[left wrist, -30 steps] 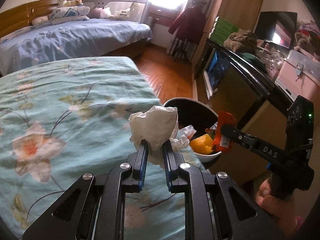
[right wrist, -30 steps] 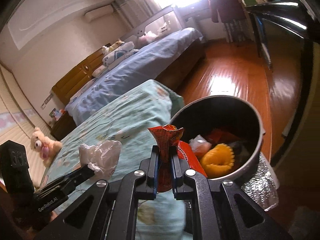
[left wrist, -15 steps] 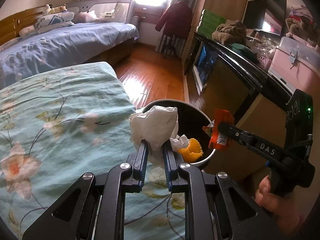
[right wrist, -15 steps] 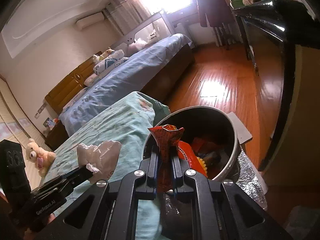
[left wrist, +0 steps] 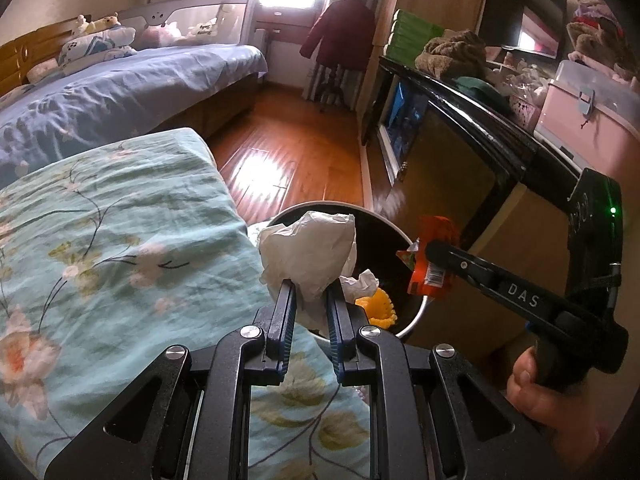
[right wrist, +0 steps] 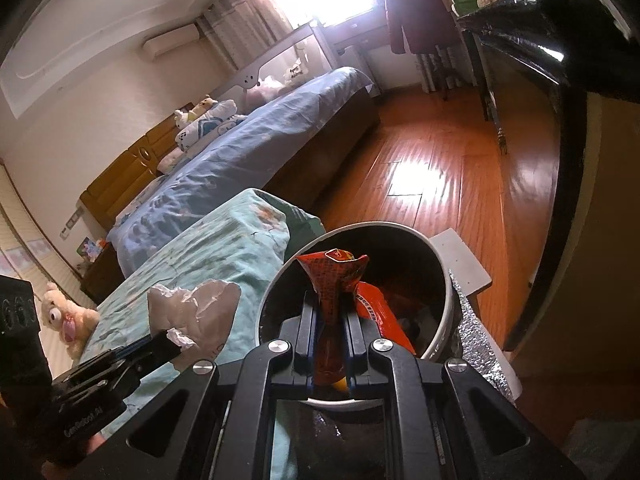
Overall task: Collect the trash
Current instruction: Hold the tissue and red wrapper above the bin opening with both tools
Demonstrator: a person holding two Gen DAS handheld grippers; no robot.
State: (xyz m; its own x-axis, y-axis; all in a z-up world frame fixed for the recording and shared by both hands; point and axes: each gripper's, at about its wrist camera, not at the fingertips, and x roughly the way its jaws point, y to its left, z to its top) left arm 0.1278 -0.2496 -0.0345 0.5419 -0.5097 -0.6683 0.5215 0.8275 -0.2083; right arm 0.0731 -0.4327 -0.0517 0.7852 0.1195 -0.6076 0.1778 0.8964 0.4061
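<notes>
1. My left gripper (left wrist: 310, 294) is pinched tight on a crumpled white tissue (left wrist: 310, 254); the wad bulges up above my blue-edged fingertips (left wrist: 285, 304).
2. My right gripper (right wrist: 331, 312) is clamped narrow on a red snack wrapper (right wrist: 332, 276), whose twisted top flares open above the pads while its lower end hangs down between them.
3. In the left wrist view the tissue sits over the near-left rim of the trash bin (left wrist: 394, 232), and the right gripper reaches in from the right with the wrapper over the bin's right rim.
4. In the right wrist view the wrapper is directly over the bin's open mouth, and the left gripper holds the tissue just left of the bin, over the bed's edge.
5. Inside the bin lie a yellow scalloped piece (left wrist: 378, 308), more crumpled white paper (left wrist: 362, 282) and an orange-red packet (right wrist: 380, 316).
6. The bin stands on the floor, tight against the foot of the near bed with the teal floral cover (left wrist: 120, 240), with a dark glossy cabinet (left wrist: 472, 128) to its right.
7. A hand (left wrist: 556, 396) grips the right gripper's handle at the lower right.
8. Farther off, a second bed with a blue cover (left wrist: 120, 88) lies to the left of the sunlit wooden floor (left wrist: 288, 152).
9. A plush toy (right wrist: 66, 320) sits at the far left edge of the right wrist view.
</notes>
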